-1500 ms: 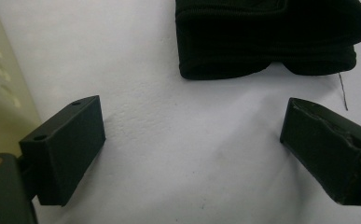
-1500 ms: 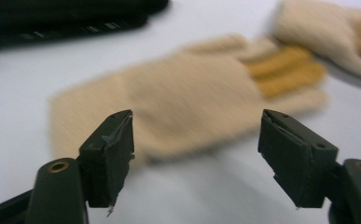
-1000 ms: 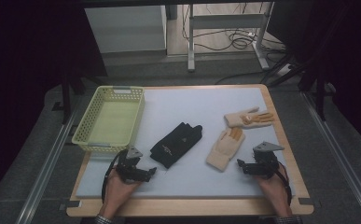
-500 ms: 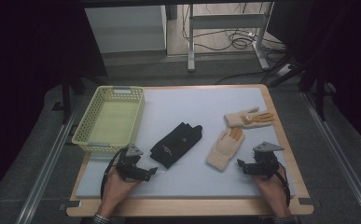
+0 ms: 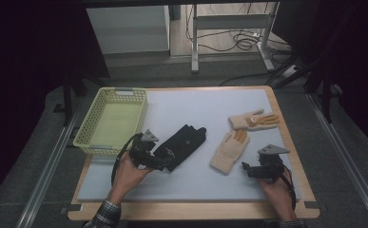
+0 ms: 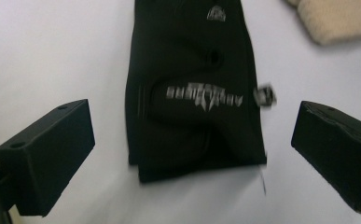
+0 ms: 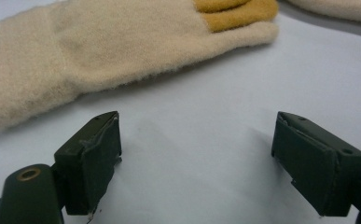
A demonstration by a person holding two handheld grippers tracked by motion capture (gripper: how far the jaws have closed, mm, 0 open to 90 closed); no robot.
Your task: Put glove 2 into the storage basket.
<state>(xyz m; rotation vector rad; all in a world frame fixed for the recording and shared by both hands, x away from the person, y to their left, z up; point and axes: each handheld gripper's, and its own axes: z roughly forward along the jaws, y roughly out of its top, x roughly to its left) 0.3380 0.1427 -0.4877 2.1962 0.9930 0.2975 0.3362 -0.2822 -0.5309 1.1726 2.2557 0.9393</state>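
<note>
The flat black fabric glove (image 5: 181, 141) lies in the middle of the high view, and the left gripper (image 5: 161, 163) sits at its near end, jaws wide apart and empty. At the lower right, the right gripper (image 5: 246, 169) is wide apart too, just beside the fuzzy cream wool glove (image 5: 229, 149). The yellow plastic basket (image 5: 92, 142) sits at the left.

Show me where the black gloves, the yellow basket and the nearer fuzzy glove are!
black gloves (image 5: 181, 142): high view, on the middle of the dark pair.
yellow basket (image 5: 140, 110): high view, on its right wall.
nearer fuzzy glove (image 5: 225, 153): high view, on its cream palm.
</note>
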